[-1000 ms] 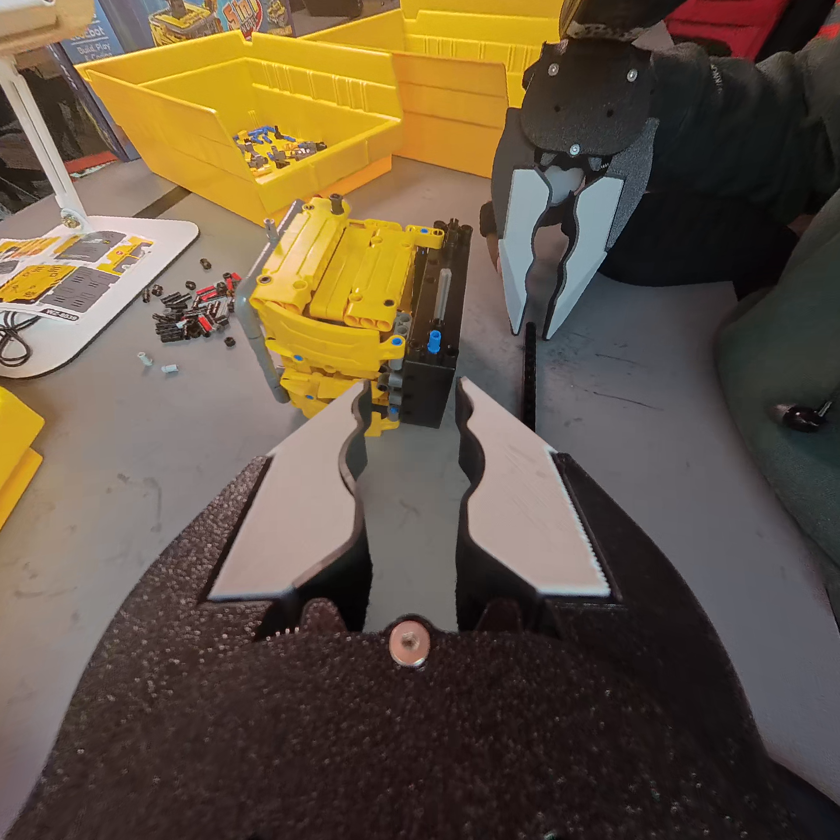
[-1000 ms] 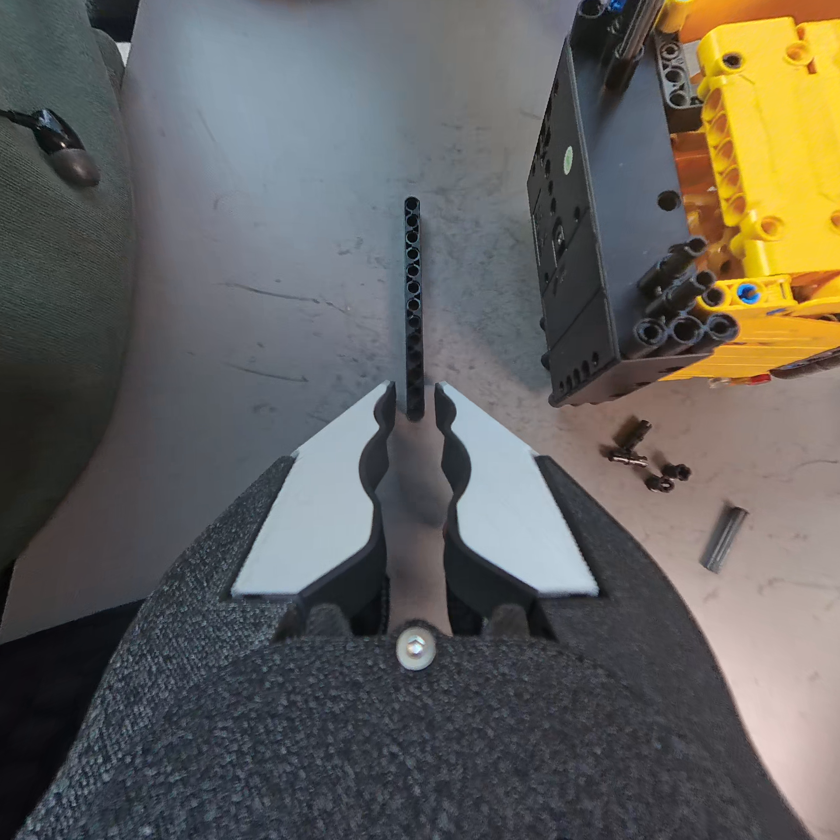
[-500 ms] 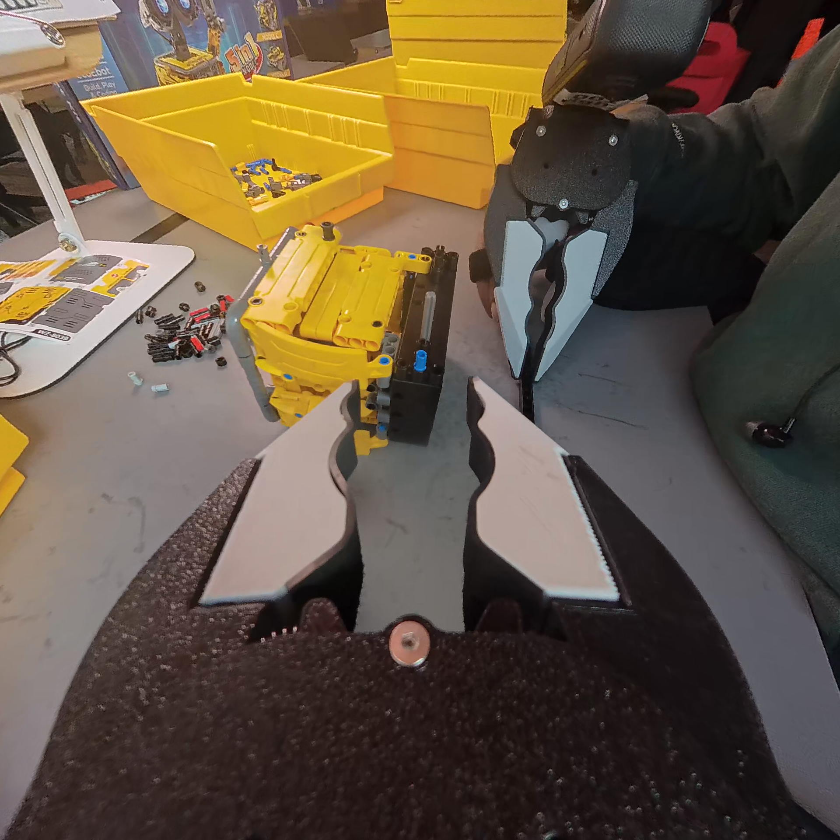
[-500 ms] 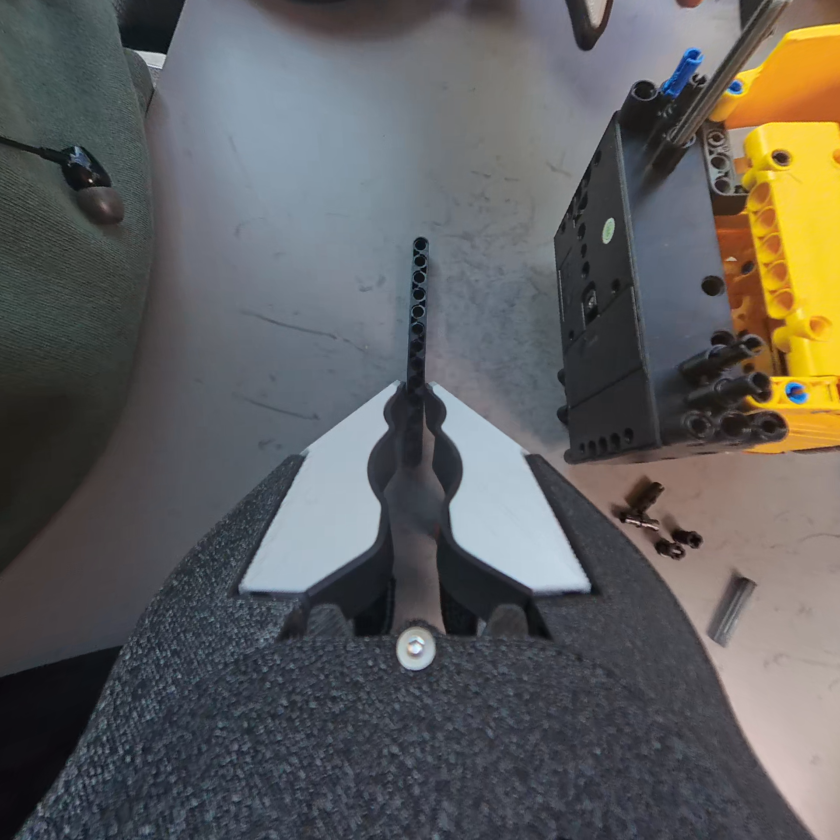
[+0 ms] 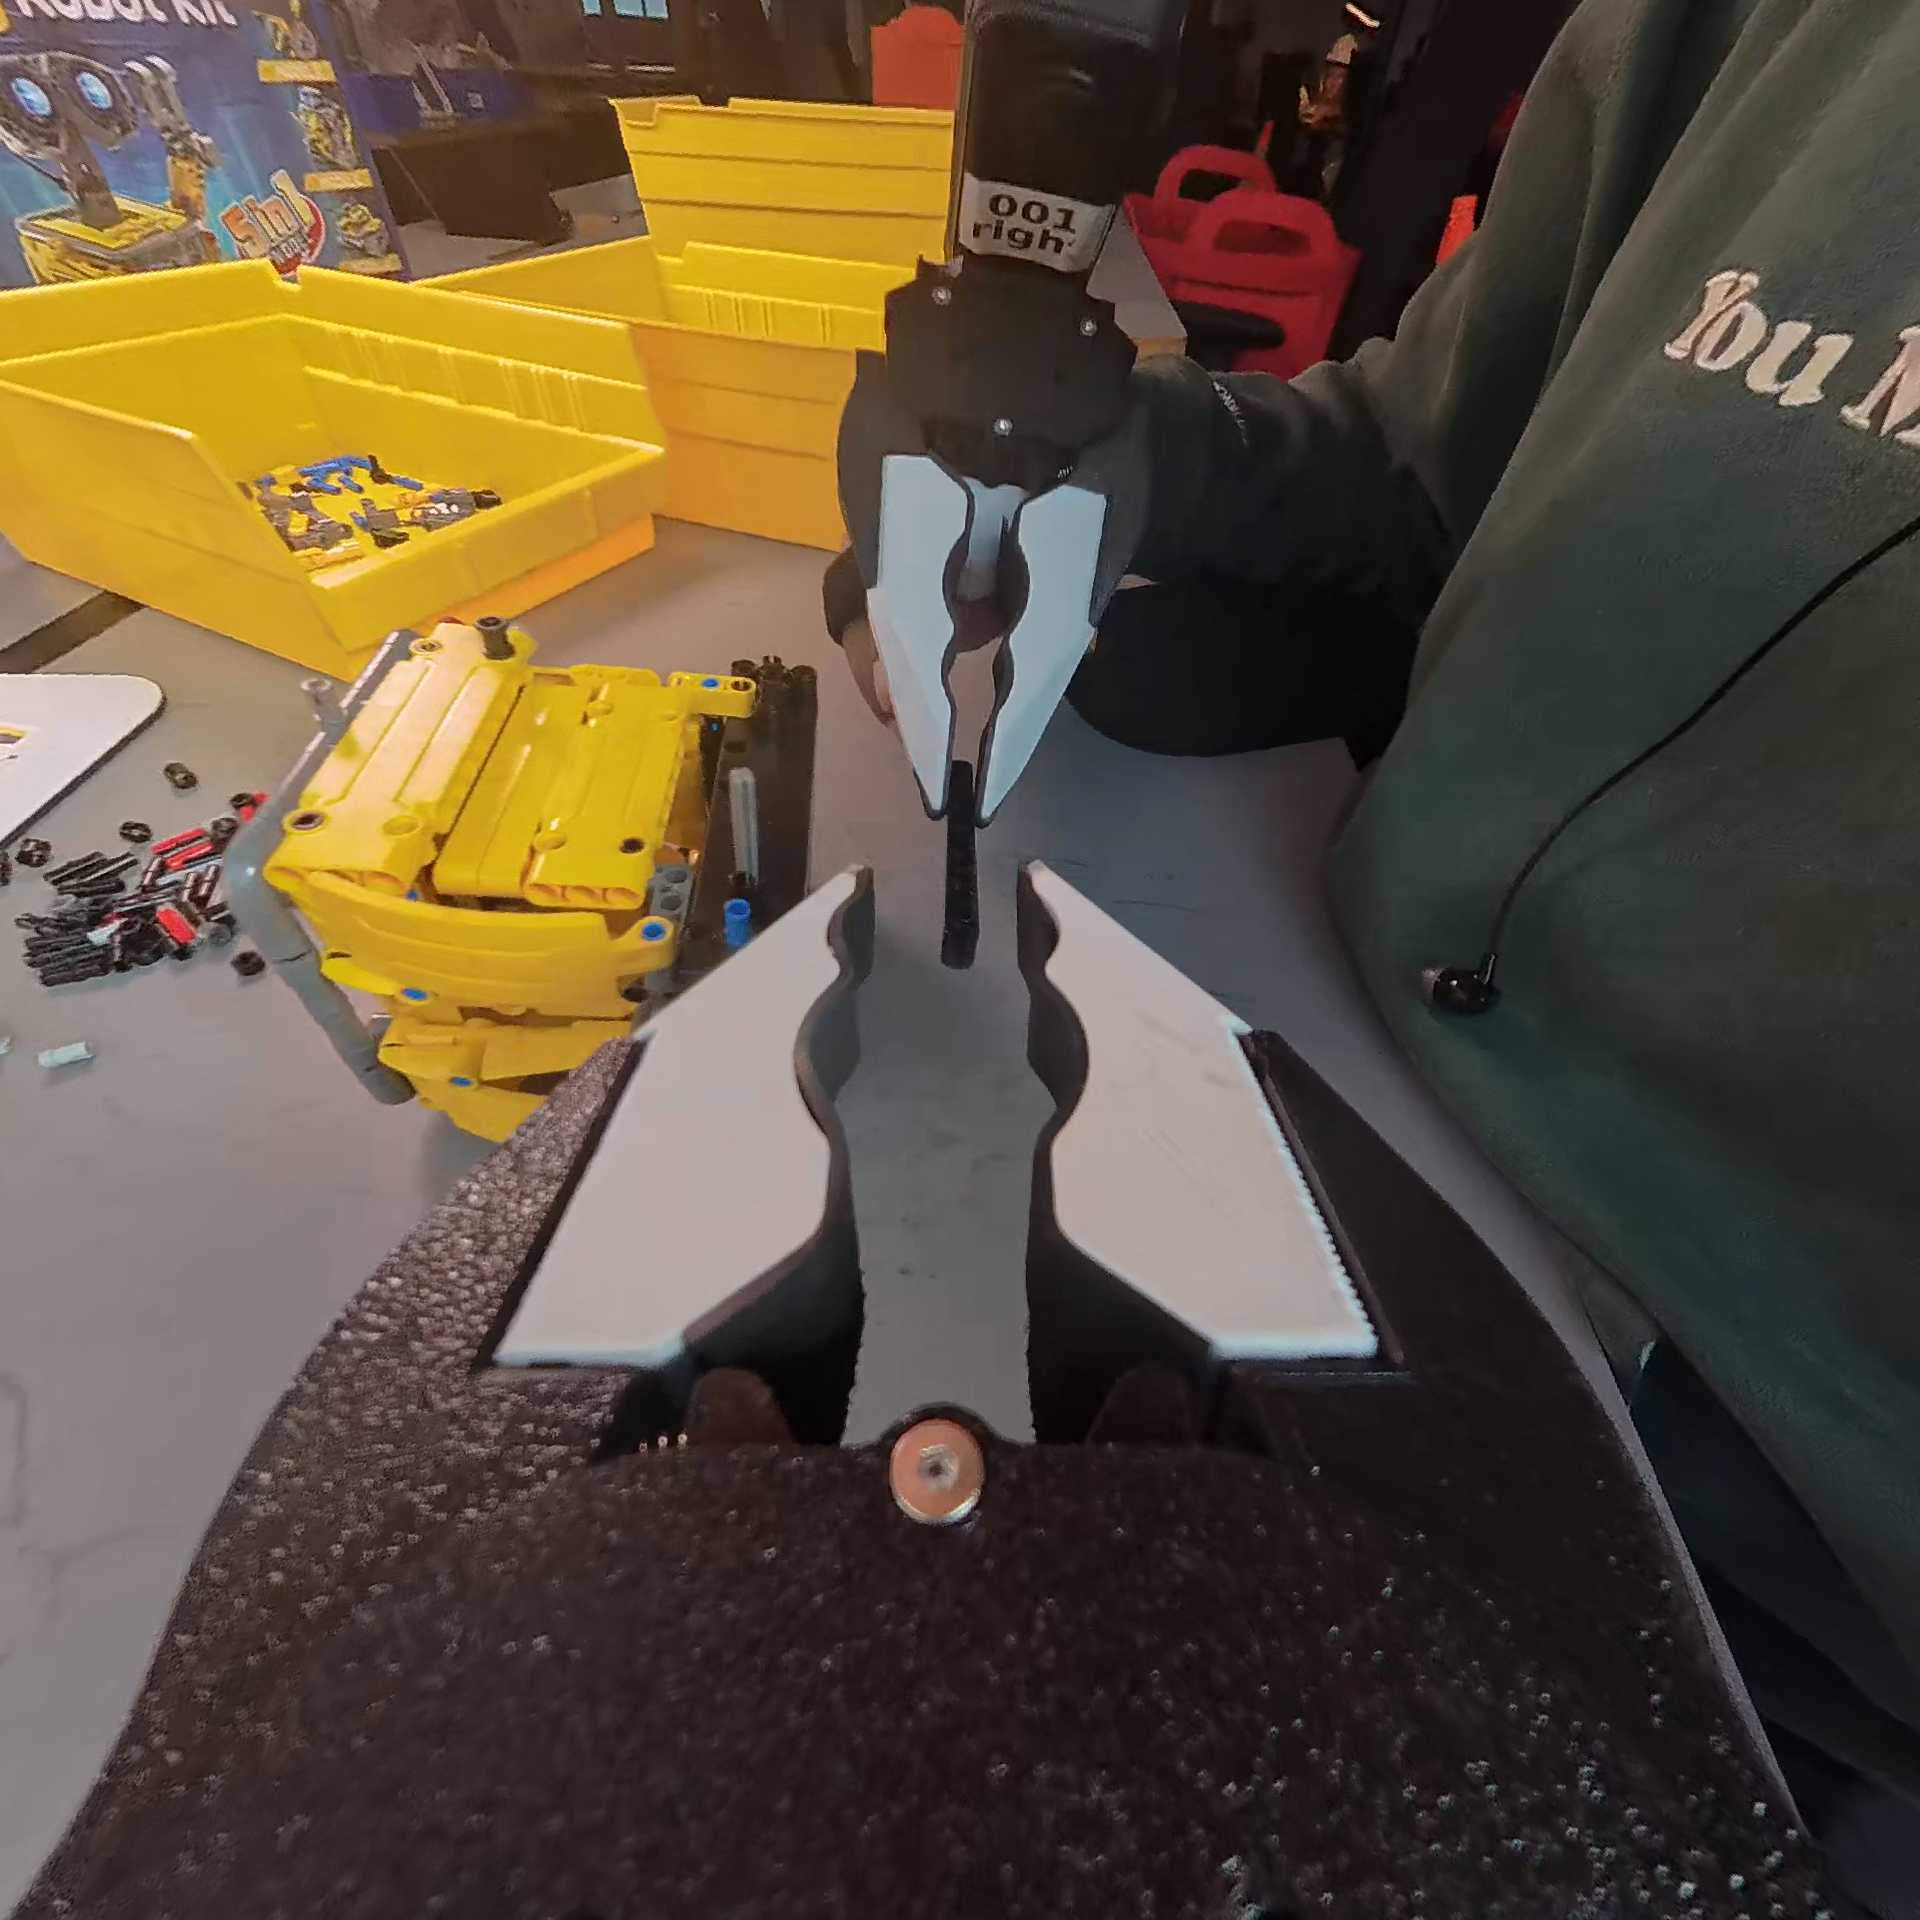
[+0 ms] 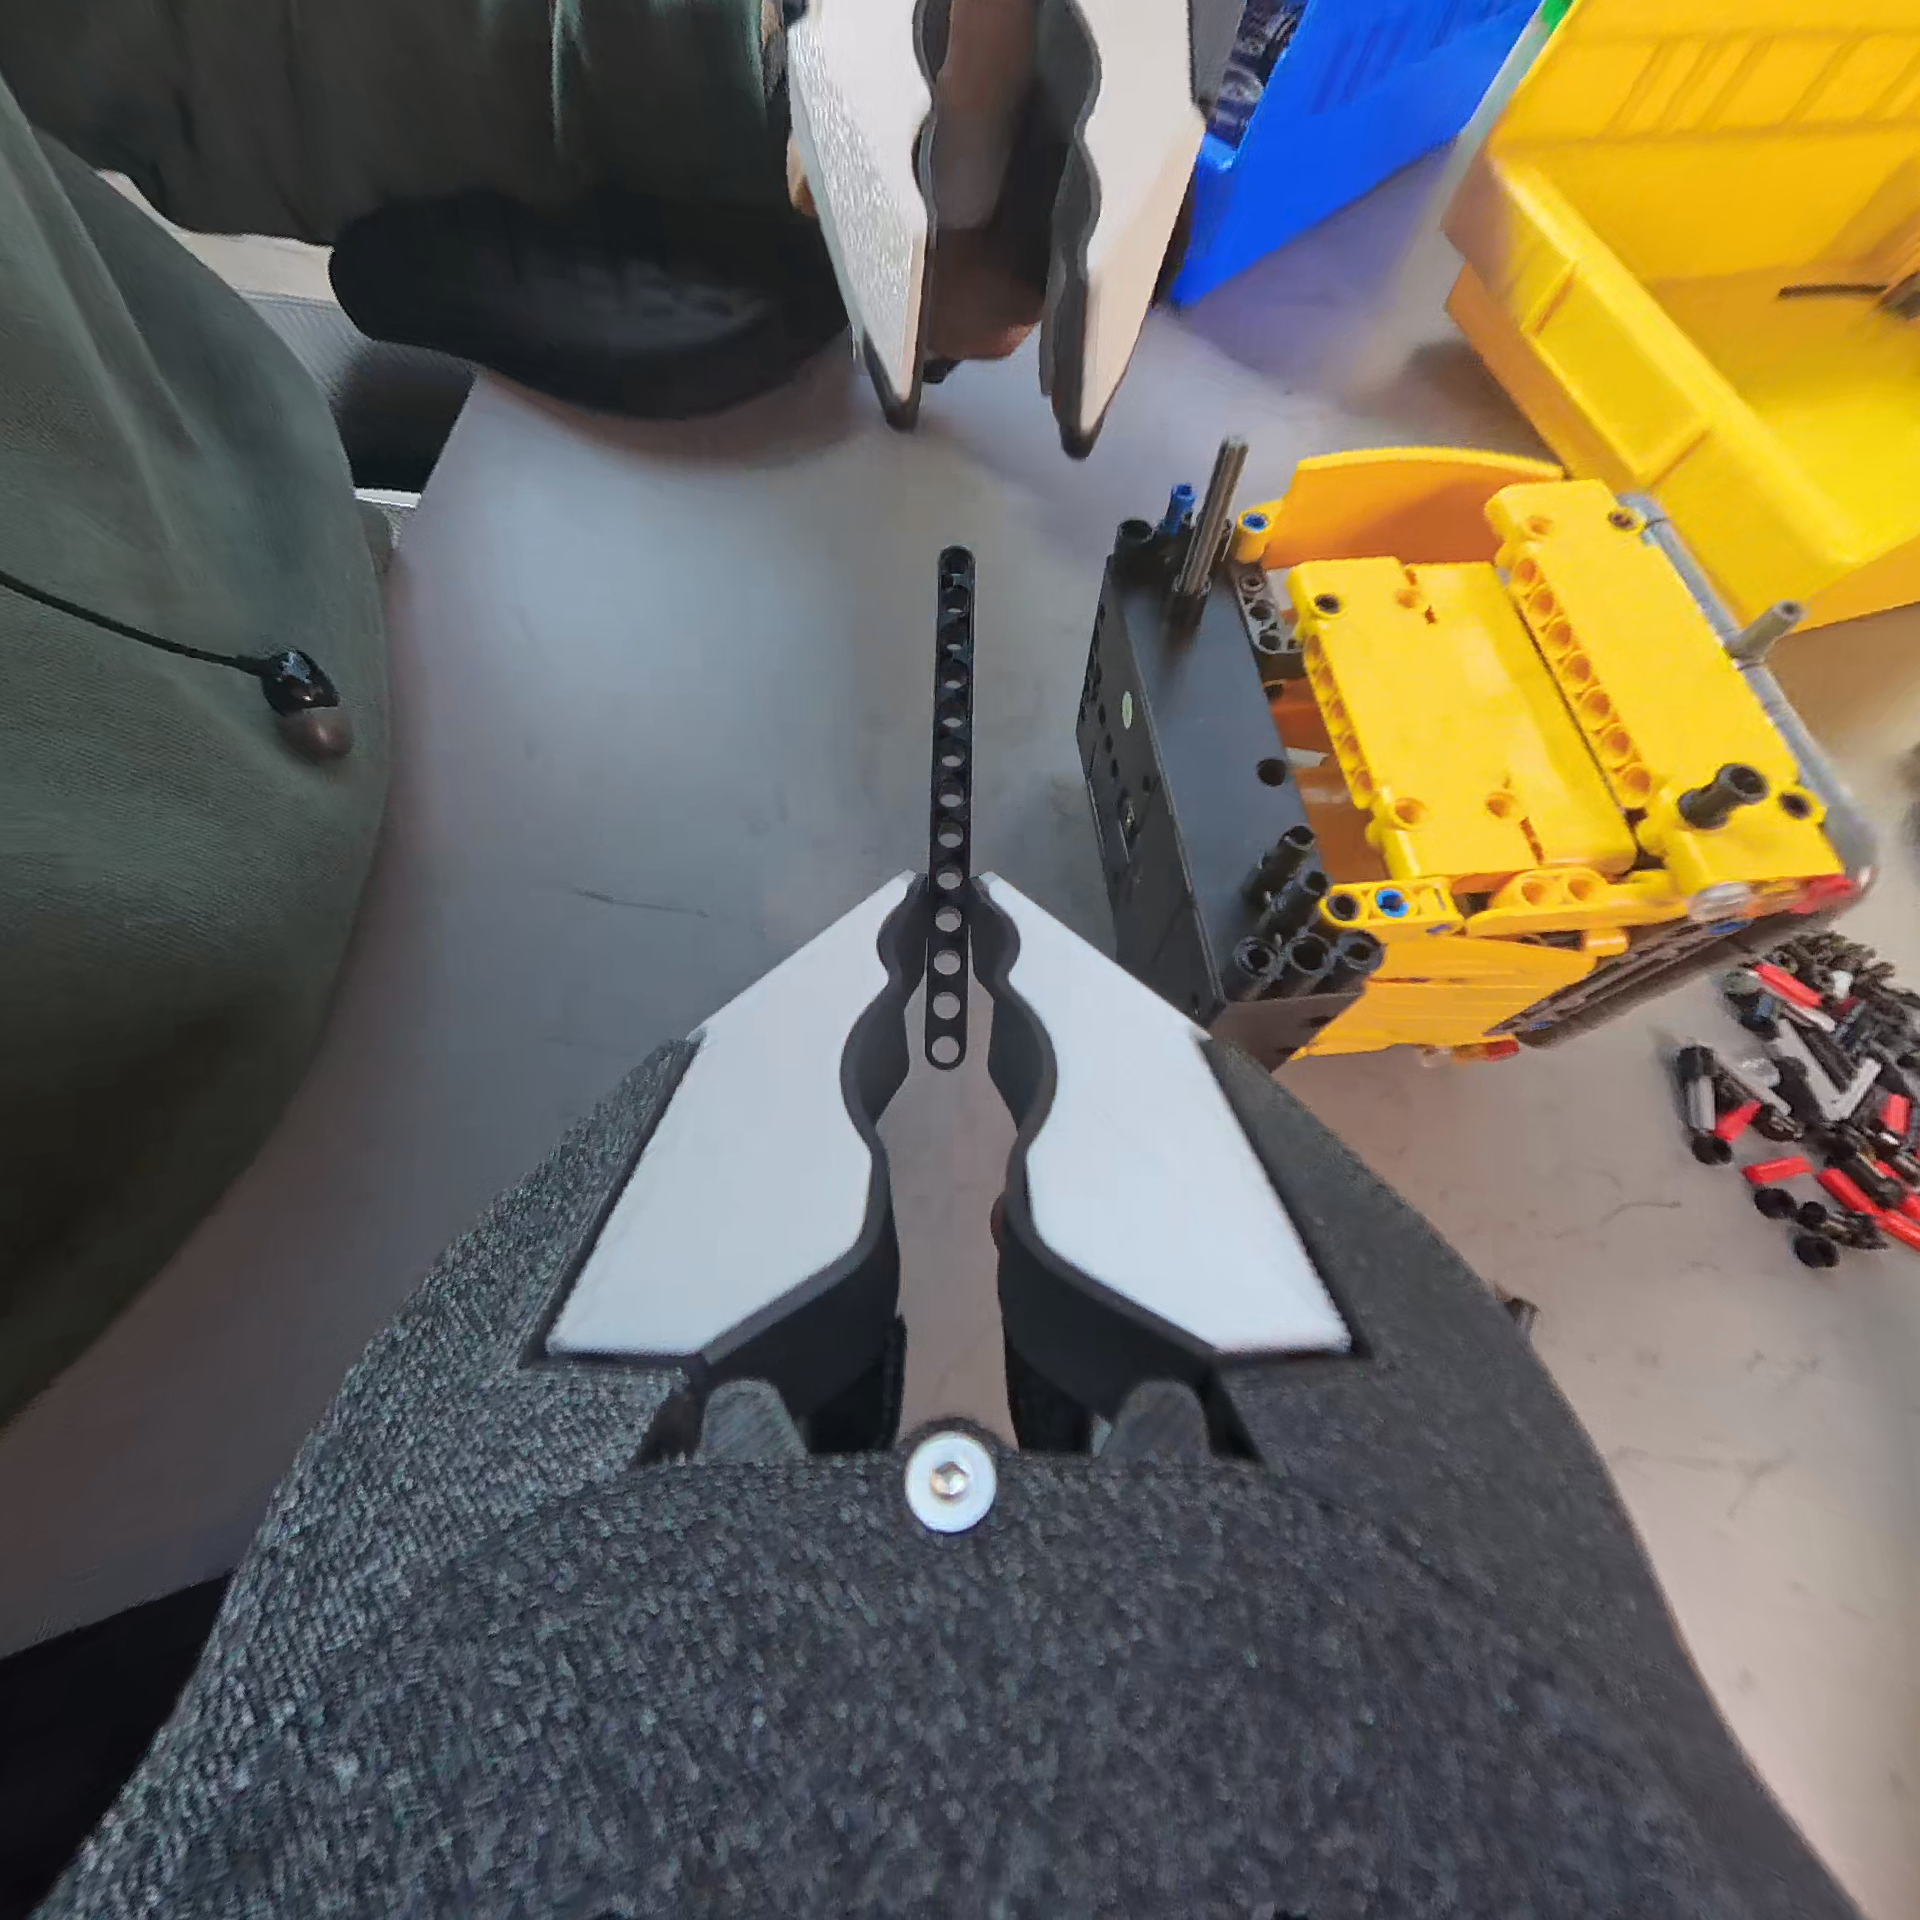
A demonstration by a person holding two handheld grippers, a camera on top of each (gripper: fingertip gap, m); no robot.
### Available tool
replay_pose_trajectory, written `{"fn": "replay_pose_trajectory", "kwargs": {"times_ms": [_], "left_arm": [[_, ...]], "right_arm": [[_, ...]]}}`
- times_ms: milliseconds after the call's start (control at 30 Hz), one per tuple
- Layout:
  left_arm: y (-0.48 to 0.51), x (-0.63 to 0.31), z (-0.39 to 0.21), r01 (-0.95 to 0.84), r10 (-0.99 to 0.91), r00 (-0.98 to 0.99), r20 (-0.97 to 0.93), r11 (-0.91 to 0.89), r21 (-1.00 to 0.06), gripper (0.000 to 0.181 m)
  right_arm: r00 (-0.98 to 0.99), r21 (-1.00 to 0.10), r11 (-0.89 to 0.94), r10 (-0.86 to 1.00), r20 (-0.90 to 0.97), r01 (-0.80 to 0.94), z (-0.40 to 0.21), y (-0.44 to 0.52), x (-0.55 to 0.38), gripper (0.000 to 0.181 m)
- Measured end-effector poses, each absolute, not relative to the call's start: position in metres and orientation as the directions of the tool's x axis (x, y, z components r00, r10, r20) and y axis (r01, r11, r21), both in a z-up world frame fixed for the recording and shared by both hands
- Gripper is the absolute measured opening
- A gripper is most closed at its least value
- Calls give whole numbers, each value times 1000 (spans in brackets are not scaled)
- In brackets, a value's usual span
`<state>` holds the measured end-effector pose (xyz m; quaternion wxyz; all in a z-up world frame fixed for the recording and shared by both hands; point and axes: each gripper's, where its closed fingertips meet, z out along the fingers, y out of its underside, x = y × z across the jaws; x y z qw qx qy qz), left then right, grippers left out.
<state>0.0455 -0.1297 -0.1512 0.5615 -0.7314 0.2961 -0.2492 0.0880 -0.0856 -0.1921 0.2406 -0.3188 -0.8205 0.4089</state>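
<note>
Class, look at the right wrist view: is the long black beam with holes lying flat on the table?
No: the right gripper is shut on the black beam, holding it up off the grey table.

A grey, scuffed bench (image 5: pixel 187 1226) carries a yellow and black brick-built model (image 5: pixel 520 831), with a scatter of small black and red pins (image 5: pixel 125 904) just beside it. Yellow bins (image 5: pixel 312 436) stand behind the model, one holding loose parts, and a white board (image 5: pixel 62 727) lies at the left edge
</note>
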Motion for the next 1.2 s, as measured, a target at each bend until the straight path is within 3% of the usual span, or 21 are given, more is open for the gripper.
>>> {"fn": "replay_pose_trajectory", "kwargs": {"times_ms": [100,300,533,600,667,1200], "left_arm": [[-129,56,-158,-188,-727,687,20,-204,-961,25],[-125,66,-183,-330,-724,688,-51,-249,-911,1],[-128,74,-188,-329,-752,659,-24,-260,-908,20],[-126,75,-191,-345,-745,666,-36,-264,-901,20],[-124,75,-198,-373,-741,670,-51,-276,-886,6],[-117,72,-188,-413,-709,687,-161,-198,-889,6]], "right_arm": [[-691,-819,481,707,151,314,-192,-91,89,7],[-708,-812,492,691,145,314,-197,-101,90,7],[-685,-798,493,714,144,346,-201,-92,88,8],[-698,-790,508,701,147,344,-204,-93,90,7],[-708,-788,512,692,142,343,-206,-98,91,7],[-689,-844,476,698,193,247,-190,-97,86,13]]}}
